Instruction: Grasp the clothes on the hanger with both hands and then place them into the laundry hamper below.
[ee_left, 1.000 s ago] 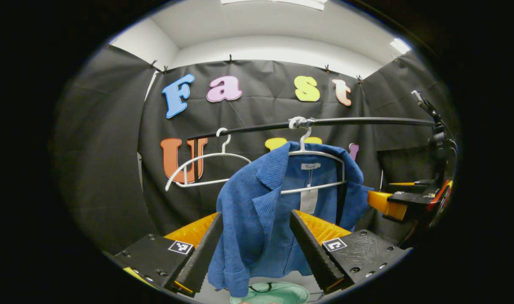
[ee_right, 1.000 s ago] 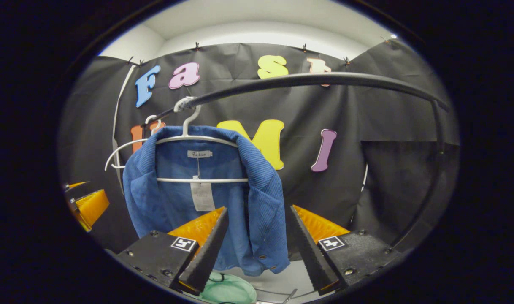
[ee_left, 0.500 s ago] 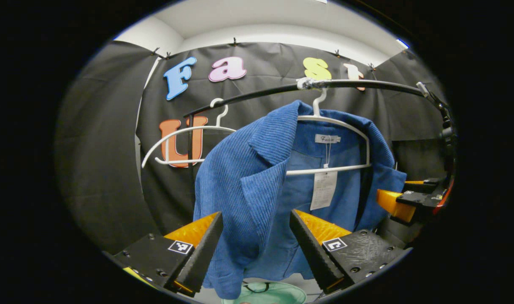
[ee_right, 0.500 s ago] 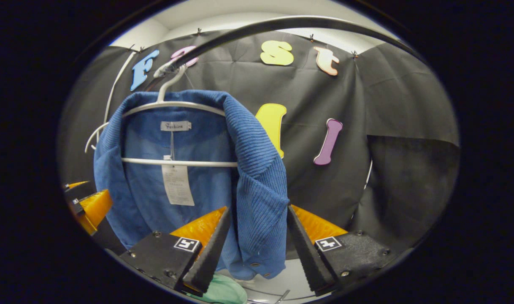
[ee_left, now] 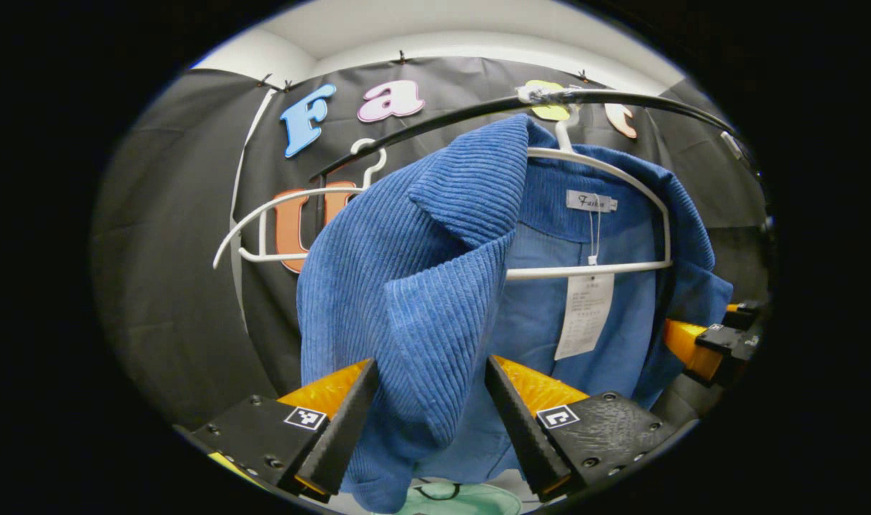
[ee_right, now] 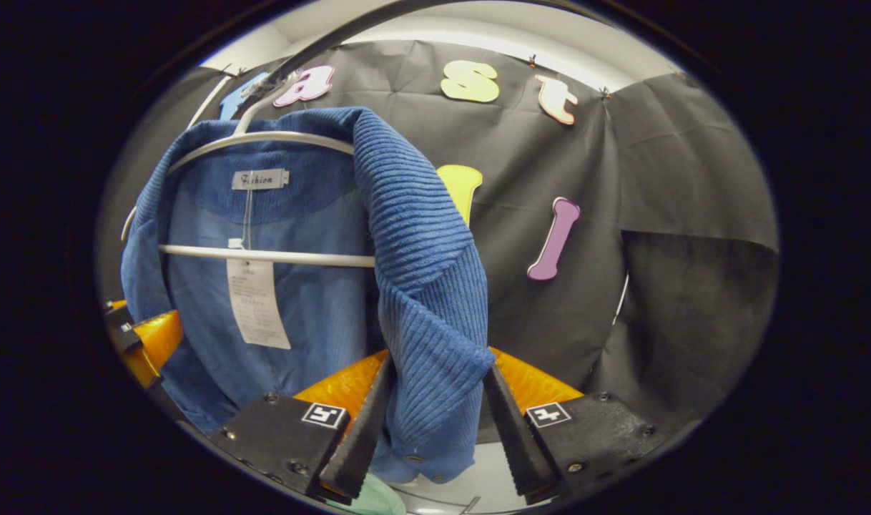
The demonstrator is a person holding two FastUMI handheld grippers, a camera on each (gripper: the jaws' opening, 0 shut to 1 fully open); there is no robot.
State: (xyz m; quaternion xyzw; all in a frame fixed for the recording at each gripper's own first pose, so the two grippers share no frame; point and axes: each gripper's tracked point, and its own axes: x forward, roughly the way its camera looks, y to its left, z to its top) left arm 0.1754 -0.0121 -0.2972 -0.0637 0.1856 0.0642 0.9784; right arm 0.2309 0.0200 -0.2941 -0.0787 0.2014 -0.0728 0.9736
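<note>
Laundry hamper (ee_left: 458,498): a pale green rim at the bottom edge of the left gripper view, directly below the hanging garment; a dark loop lies at its rim, and its contents cannot otherwise be made out. In the right gripper view the same hamper (ee_right: 367,499) appears as a green sliver beneath the near finger.

Blue corduroy jacket (ee_left: 435,286): hangs open-fronted on a white hanger (ee_left: 607,269) hooked over a black rail (ee_left: 621,96); a paper tag (ee_left: 584,315) dangles from the collar label.

Left gripper (ee_left: 430,422): jaws spread apart, one finger on either side of the jacket's front panel and lapel; whether either finger touches the cloth cannot be told.

Right gripper (ee_right: 432,429): jaws apart but set close about the opposite front edge of the jacket (ee_right: 421,286), near its snap buttons; the cloth fills the gap, and firm pressure cannot be confirmed.

The left gripper view adds a second, bare white hanger (ee_left: 264,236) farther along the rail, well apart from the jacket, and the other gripper at the jacket's far edge. The right gripper view adds the open stretch of black wall beside the garment and a strip of pale floor below the hem.

The jacket's hem hangs free above the hamper with open space beneath.
</note>
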